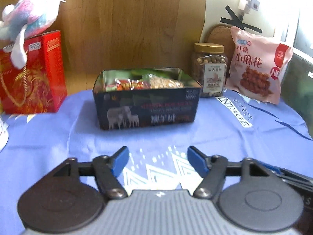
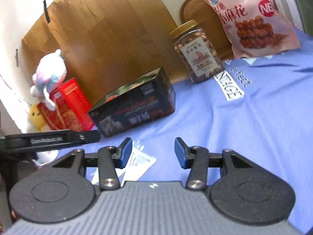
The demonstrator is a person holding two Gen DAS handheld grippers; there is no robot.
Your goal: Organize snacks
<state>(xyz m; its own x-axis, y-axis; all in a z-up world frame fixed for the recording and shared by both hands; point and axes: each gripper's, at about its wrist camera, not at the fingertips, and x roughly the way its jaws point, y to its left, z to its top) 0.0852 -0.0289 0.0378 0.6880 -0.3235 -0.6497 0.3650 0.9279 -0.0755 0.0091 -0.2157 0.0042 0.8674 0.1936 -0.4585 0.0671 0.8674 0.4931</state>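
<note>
A dark open box (image 1: 146, 107) stands on the blue cloth (image 1: 58, 137) and holds several wrapped snacks (image 1: 137, 83). It also shows in the right wrist view (image 2: 137, 109). A clear nut jar with a gold lid (image 1: 210, 69) stands right of the box, and a pink snack bag (image 1: 258, 66) leans behind it; both show in the right wrist view, the jar (image 2: 197, 52) and the bag (image 2: 252, 17). My left gripper (image 1: 158, 155) is open and empty, hovering in front of the box. My right gripper (image 2: 153, 148) is open and empty over the cloth.
A red gift box (image 1: 33, 74) with a plush toy (image 1: 31, 13) on top stands at the left. A wooden panel (image 1: 127, 19) backs the table. A round wooden board (image 2: 201, 9) leans behind the jar. Part of the left gripper (image 2: 50, 140) shows in the right wrist view.
</note>
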